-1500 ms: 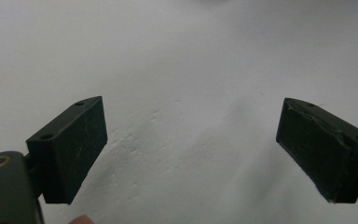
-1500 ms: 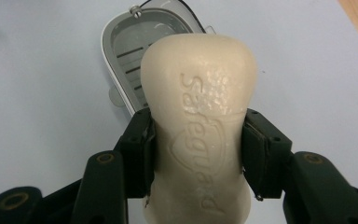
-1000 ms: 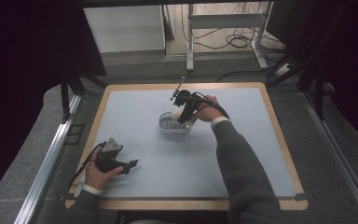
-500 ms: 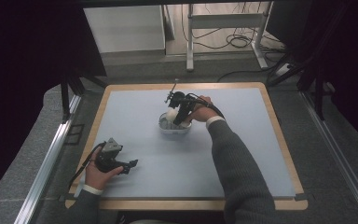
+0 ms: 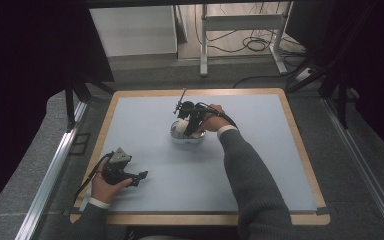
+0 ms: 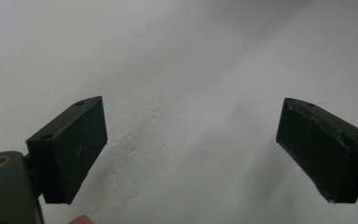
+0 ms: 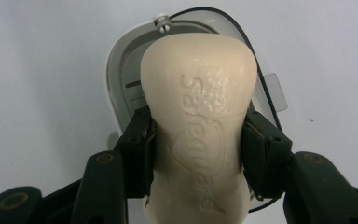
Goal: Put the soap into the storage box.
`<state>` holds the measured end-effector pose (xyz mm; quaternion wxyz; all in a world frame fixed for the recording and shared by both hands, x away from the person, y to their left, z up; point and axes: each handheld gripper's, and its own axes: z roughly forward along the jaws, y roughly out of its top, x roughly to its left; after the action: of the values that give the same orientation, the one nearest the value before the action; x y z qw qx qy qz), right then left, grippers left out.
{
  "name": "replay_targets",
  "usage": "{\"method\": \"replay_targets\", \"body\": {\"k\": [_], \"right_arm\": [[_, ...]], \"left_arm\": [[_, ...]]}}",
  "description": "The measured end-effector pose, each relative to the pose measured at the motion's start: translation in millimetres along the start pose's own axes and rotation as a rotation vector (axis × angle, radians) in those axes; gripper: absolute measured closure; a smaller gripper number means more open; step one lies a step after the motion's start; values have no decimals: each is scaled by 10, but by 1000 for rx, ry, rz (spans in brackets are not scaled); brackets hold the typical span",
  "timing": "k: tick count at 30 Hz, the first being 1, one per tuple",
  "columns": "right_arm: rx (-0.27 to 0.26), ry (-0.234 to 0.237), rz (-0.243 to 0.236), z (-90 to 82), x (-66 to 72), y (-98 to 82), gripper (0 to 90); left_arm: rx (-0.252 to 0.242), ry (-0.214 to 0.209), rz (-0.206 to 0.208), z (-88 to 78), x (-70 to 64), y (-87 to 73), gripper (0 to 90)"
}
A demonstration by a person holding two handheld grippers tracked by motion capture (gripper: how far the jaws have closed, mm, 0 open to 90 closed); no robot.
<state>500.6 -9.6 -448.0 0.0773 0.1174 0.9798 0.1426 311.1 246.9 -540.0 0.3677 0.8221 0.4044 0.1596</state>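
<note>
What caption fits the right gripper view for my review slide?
Right gripper clamps a cream bar of soap by its sides, above an open soap dish on the pale mat.

The cream soap bar (image 7: 200, 135) carries the embossed word "Safeguard" along its face.

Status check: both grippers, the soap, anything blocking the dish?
Right gripper shut on soap bar, above soap dish. Left gripper open, nothing between its jaws, low over mat. No obstruction seen.

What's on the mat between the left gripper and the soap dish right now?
Nothing: in the high view the mat is bare between the left gripper and the soap dish. The right gripper holds the soap bar above that dish.
</note>
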Motion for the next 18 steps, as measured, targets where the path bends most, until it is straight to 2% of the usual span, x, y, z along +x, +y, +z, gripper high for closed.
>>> {"method": "replay_targets", "body": {"k": [3,5,7,8,13,18], "right_arm": [[9,-11,-16,25,4,3,486],[4,-10,-12,23,9,0,443],[-22,-12,8,-10,23,2,418],[-30,-15,1,-34,15,-2,418],[-40,-22,26,-118,27,-32,393],[-80,-27,58,-203,46,-84,384]], "left_arm": [[0,-1,0,0,-1,0,91],[1,-2,1,2,-2,0,91],[1,-2,1,3,-3,0,91],[1,-2,1,3,-4,0,91],[4,-3,5,5,-5,1,91],[2,-4,2,11,-7,2,91]]}}
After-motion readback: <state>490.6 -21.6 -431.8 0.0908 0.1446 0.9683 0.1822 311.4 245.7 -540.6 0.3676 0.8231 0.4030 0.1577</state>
